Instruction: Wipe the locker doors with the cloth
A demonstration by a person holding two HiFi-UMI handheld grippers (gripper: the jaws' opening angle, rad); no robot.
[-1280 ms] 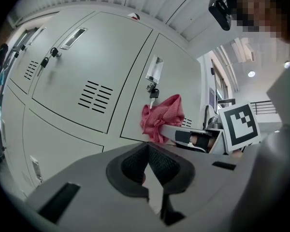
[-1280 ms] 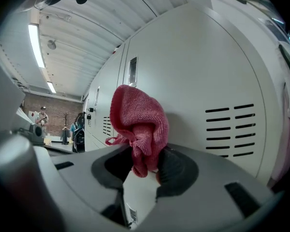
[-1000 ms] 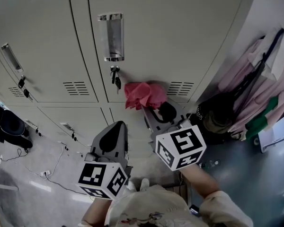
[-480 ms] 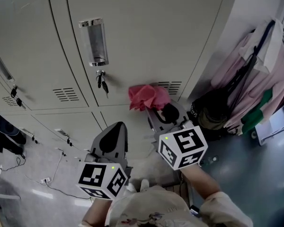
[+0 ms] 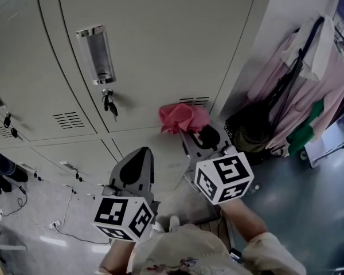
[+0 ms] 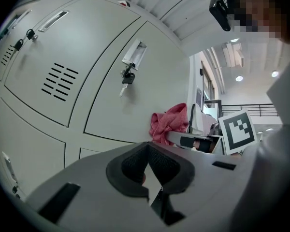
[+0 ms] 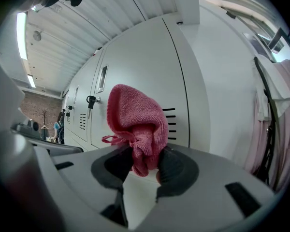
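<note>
A pink cloth is bunched in my right gripper, which is shut on it. The cloth sits against the grey locker door just by the vent slots near its lower right corner. That door carries a metal handle with keys hanging below. My left gripper is held lower and left, apart from the doors, its jaws closed with nothing between them.
More locker doors run to the left, with vents and keys. Pink clothes and a dark bag hang at the right beside the locker's side. Cables lie on the floor at lower left.
The right gripper with the cloth has slid right along the door, toward the vent slots and the locker's right edge. The left gripper has stayed in place.
</note>
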